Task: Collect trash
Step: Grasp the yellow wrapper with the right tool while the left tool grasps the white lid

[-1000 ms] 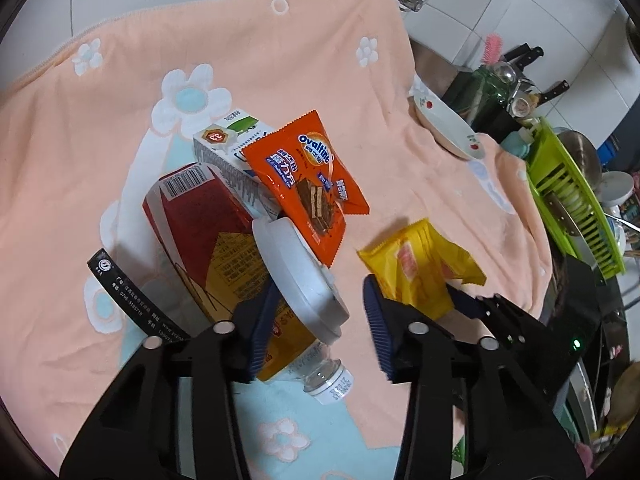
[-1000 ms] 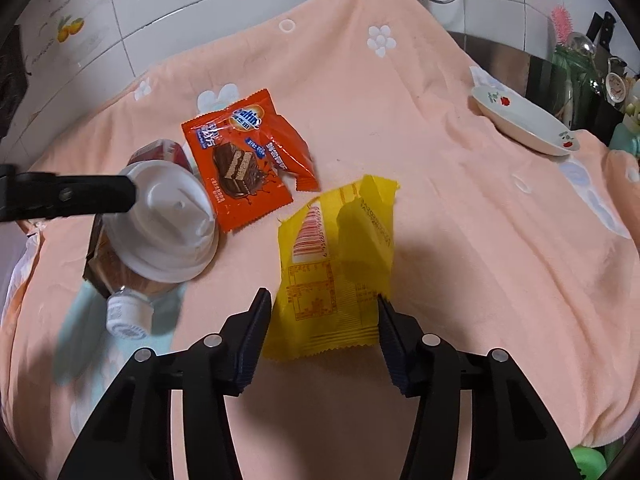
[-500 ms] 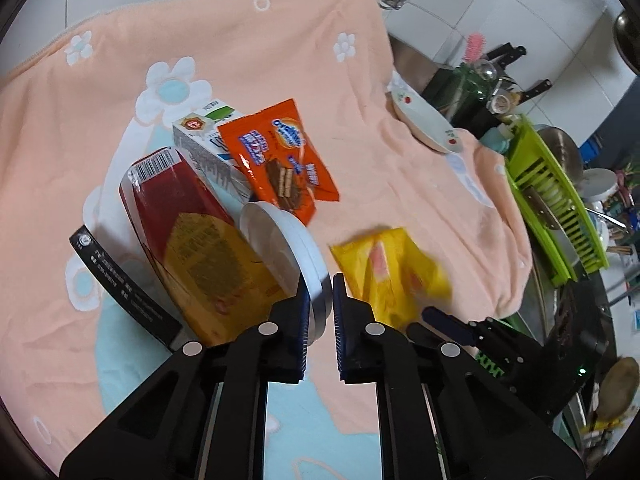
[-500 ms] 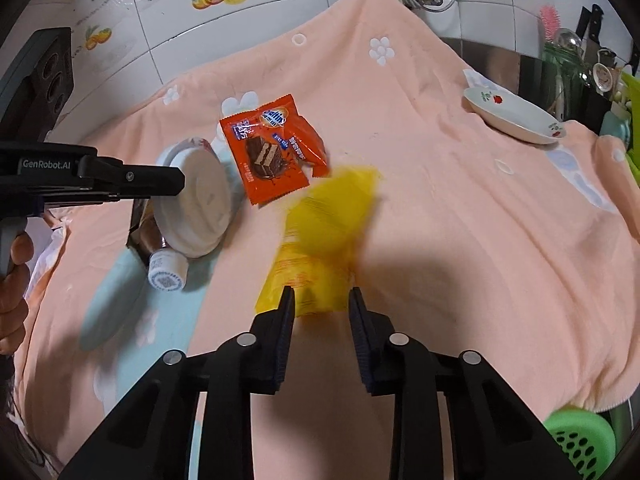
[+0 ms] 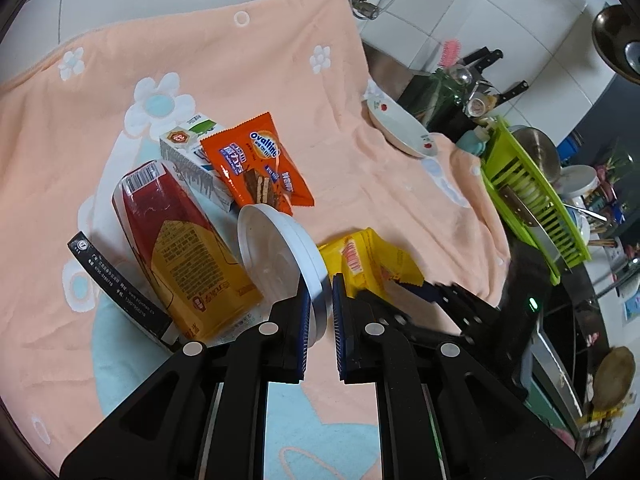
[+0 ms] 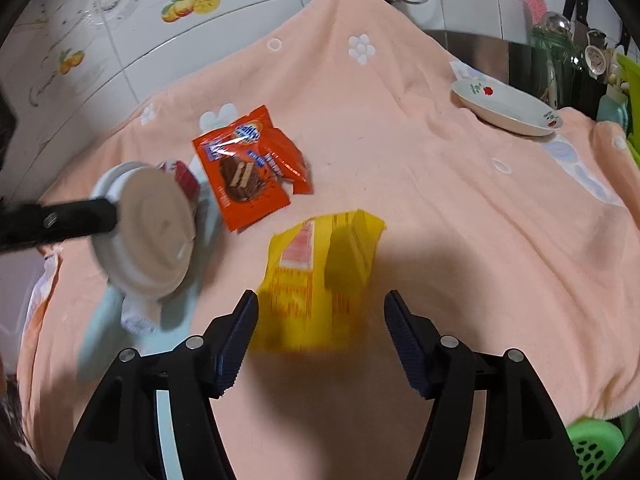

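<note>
My left gripper [image 5: 319, 316] is shut on the rim of a white plastic lid [image 5: 280, 248], which also shows tilted in the right wrist view [image 6: 154, 232]. Under the lid lie a red and yellow bottle [image 5: 180, 248], a white carton [image 5: 192, 164] and an orange Ovaltine wrapper [image 5: 260, 168], also in the right wrist view [image 6: 244, 168]. My right gripper [image 6: 320, 320] is open, its jaws either side of a yellow wrapper [image 6: 320, 280] lying on the peach towel [image 6: 440, 208]. The yellow wrapper also shows in the left wrist view [image 5: 364, 264].
A white dish [image 6: 504, 108] with a red flower print sits at the towel's far right. A green dish rack [image 5: 532, 200] and kitchen tools stand beyond it. A black band [image 5: 116, 288] lies left of the bottle. A green basket [image 6: 596, 448] sits below the towel's front right edge.
My left gripper shut on the lid's rim and keeps holding it. My right gripper closed around the yellow wrapper, then opened wide again; the wrapper lies between its jaws.
</note>
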### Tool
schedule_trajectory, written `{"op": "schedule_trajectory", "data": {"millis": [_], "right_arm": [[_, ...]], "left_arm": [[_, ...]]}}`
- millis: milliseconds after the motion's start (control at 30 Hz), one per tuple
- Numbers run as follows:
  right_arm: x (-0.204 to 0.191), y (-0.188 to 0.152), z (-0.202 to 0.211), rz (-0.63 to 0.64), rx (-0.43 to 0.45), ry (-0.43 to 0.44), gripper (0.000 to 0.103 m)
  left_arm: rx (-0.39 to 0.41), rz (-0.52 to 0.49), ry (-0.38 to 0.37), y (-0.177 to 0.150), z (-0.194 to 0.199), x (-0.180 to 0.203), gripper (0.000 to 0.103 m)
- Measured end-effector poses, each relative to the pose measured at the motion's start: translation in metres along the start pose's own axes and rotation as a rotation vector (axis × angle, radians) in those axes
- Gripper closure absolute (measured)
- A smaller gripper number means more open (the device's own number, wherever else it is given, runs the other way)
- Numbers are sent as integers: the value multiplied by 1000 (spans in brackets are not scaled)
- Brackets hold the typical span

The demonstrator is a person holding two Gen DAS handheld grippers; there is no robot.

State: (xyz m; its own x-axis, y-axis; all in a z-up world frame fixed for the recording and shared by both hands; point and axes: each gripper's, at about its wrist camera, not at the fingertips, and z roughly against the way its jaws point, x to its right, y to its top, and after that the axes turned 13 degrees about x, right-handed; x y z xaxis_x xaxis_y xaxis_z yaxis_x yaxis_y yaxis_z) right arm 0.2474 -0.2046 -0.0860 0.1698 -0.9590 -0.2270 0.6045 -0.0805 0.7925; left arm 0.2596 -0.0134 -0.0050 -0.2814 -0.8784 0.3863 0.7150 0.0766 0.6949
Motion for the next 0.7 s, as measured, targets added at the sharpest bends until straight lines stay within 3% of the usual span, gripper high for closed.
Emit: {"op": "schedule_trajectory", "data": {"millis": [167, 400, 700], "right_arm": [[5, 8, -25, -63, -22, 6, 40], [-1, 1, -24, -1, -28, -8, 70], [7, -11, 29, -6, 29, -11, 74]], "left_arm": [[8, -7, -12, 3, 4, 0, 93], [16, -6, -24, 2, 10, 2, 93], [21, -37, -78, -12, 26, 32, 93]]}}
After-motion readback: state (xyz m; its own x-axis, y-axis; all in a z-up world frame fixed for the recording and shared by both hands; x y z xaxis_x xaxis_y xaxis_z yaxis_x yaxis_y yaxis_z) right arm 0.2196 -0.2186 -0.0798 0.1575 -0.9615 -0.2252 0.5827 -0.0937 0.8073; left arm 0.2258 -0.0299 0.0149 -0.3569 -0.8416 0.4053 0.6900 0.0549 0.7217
